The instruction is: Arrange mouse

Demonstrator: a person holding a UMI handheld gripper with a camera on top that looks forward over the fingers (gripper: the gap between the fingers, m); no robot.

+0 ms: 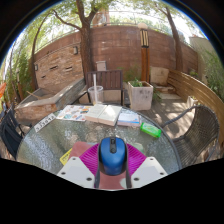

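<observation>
A blue computer mouse (111, 154) with a dark scroll wheel sits between my gripper's (111, 165) two fingers, its front pointing away. Both magenta pads (91, 158) press against its sides, and it is held above a round glass table (60, 140). The mouse's rear end is hidden by the gripper body.
On the table beyond the fingers lie a book (103, 114), papers (72, 112), a green object (150, 129) and a yellow item (66, 156). A clear cup (96, 95) and a planter box (140, 94) stand farther back. Brick wall and trees are behind.
</observation>
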